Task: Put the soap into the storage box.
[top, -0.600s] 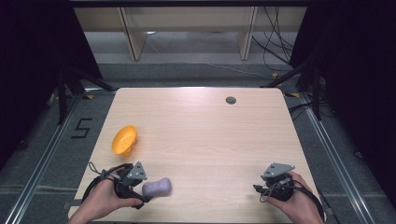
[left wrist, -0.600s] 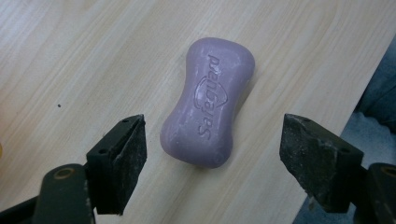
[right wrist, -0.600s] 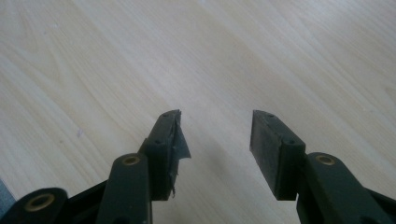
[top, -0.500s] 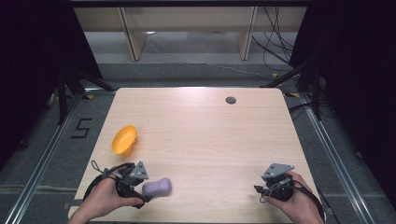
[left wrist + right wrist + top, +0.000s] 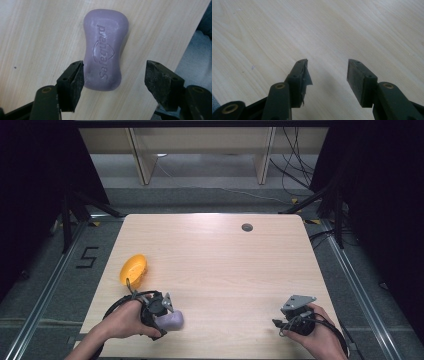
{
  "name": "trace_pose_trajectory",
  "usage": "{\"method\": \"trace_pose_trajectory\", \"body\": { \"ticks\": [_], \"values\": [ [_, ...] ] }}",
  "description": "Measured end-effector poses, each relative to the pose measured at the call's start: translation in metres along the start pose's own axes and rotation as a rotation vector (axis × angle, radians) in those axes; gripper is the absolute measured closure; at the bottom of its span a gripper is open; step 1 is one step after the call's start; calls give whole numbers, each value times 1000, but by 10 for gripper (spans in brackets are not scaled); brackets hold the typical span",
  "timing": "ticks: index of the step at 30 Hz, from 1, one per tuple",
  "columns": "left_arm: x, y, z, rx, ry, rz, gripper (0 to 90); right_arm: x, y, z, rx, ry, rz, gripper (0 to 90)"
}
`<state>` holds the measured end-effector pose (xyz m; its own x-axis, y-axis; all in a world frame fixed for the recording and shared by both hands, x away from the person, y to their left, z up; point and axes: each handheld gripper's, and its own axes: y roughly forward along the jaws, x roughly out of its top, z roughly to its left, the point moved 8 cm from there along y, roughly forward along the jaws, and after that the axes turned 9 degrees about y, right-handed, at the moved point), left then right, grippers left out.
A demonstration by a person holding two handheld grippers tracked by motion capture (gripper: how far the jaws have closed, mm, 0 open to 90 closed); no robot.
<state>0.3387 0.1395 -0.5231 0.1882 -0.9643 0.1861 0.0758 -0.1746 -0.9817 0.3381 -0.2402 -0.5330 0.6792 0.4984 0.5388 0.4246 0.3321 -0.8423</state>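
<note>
From the high view I see my left gripper (image 5: 167,312) low at the near left of the table (image 5: 225,265), with a purple soap bar (image 5: 171,320) poking out beside it toward the middle, close to the near edge. That view hides how the jaws sit on it. My left gripper view settles it: the jaws stand wide, the left pad just at the bar's lower flank, the right pad well clear with bare wood between, so nothing is clamped. The same view shows the soap bar (image 5: 105,51) lying flat, embossed lettering up, its long axis running away from the gripper and leaning slightly right, far end pointing up the frame; the table's edge passes just to its right.

The high view alone gives me the orange bowl (image 5: 133,270), tipped on its side, near the left edge beyond my left hand (image 5: 122,320).

My right gripper (image 5: 295,312) rests at the near right, well apart from the soap; its own view shows the jaws parted over bare wood, holding nothing.
</note>
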Motion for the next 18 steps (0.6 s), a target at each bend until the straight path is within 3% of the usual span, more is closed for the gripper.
{"method": "trace_pose_trajectory", "body": {
  "ticks": [4,6,8,11,12,13,18],
  "values": [
    [4,5,3,-8,33,36,332,0,1,-1,5,-10,0,506],
    [7,7,3,-14,37,48,339,0,0,1,8,18,4,505],
    [10,10,3,-21,47,61,350,1,3,1,-2,10,-20,504],
    [12,13,4,-20,60,74,361,0,1,0,4,3,-2,505],
    [13,15,3,-36,39,82,361,1,3,0,-2,5,-20,504],
    [13,15,7,-28,56,88,362,0,2,0,4,-1,-4,505],
    [14,21,11,-48,50,105,363,-2,2,0,10,-6,9,503]
  ]
}}
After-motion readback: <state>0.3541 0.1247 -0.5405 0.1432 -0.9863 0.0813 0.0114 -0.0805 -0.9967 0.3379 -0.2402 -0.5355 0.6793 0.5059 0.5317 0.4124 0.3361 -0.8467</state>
